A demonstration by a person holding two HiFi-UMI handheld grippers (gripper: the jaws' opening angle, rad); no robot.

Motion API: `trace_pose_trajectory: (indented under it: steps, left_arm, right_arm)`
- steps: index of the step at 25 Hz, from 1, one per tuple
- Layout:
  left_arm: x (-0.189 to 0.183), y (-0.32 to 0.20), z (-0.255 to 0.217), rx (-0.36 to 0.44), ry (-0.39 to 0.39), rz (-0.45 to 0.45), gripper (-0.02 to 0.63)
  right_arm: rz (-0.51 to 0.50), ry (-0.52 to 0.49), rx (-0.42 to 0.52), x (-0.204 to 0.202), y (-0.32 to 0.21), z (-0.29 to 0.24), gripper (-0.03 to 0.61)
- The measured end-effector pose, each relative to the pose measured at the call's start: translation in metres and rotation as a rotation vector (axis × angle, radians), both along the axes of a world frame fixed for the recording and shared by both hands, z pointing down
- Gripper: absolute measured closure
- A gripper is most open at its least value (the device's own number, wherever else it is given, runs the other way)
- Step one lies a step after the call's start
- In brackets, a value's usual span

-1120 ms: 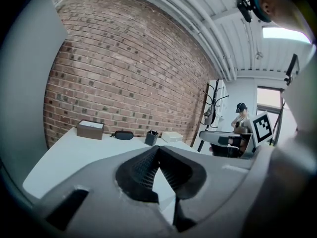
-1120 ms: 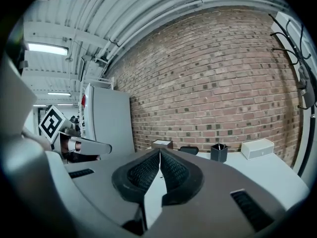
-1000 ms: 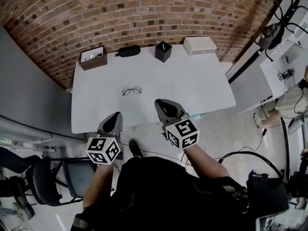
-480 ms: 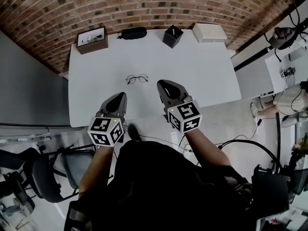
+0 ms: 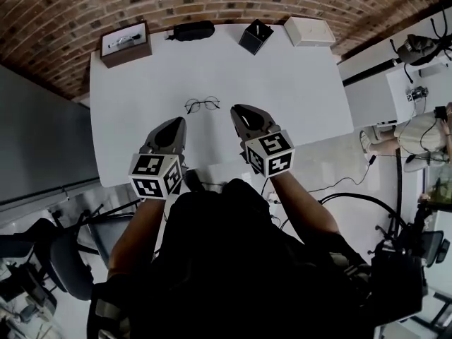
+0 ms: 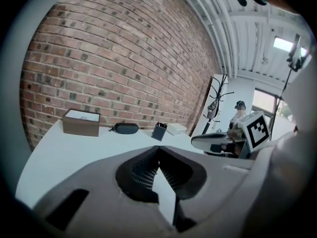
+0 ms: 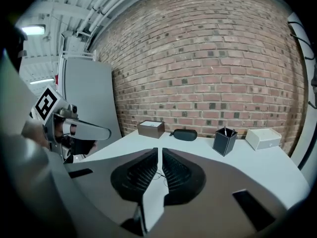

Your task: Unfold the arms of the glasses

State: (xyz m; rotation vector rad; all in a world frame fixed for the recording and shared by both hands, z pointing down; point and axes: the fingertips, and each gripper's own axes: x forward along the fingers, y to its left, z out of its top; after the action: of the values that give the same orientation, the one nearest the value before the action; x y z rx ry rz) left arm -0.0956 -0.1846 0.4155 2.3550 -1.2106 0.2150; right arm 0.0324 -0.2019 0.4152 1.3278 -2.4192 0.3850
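A person stands at a white surface (image 5: 296, 97) with a gripper in each hand, seen from above. A pair of thin wire-rimmed glasses (image 5: 202, 104) lies on the bare middle of the surface, just beyond and between the two gripper tips. The left gripper (image 5: 175, 122) and the right gripper (image 5: 237, 109) both hover near the glasses without touching them. Both sets of jaws are closed with nothing between them.

The likely trouble is that the frame looks very light and slim. Closed jaws can only nudge it, and it may skid across the smooth surface. A pinch on a lens or a hard pull on one arm could bend a hinge. Whether the arms are folded is too small to tell.

Along the far edge by the brick wall stand a brown box (image 5: 125, 43), a black glasses case (image 5: 192, 30), a black pen holder (image 5: 256, 36) and a white box (image 5: 309, 31). All are well apart from the glasses, and nothing blocks the approach.
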Motion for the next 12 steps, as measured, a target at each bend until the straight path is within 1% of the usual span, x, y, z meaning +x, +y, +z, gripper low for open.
trace_pose_trajectory:
  steps: [5,8,10,12]
  left_arm:
    - [0.001,-0.014,0.031,-0.047,-0.025,-0.011,0.604]
    - [-0.004,-0.03,0.054,-0.079,-0.006,-0.065,0.604]
    - [-0.006,-0.036,0.068,-0.106,-0.017,-0.1,0.604]
    - [-0.002,-0.04,0.084,-0.14,-0.035,-0.098,0.604]
  right_arm:
    - [-0.03,0.012,-0.053,0.0,-0.012,0.024,0.568]
    - [-0.071,0.012,-0.103,-0.003,-0.019,0.044,0.568]
    - [-0.101,0.032,-0.14,0.0,-0.022,0.061,0.568]
    - [-0.119,0.054,-0.165,0.003,-0.028,0.077,0.568]
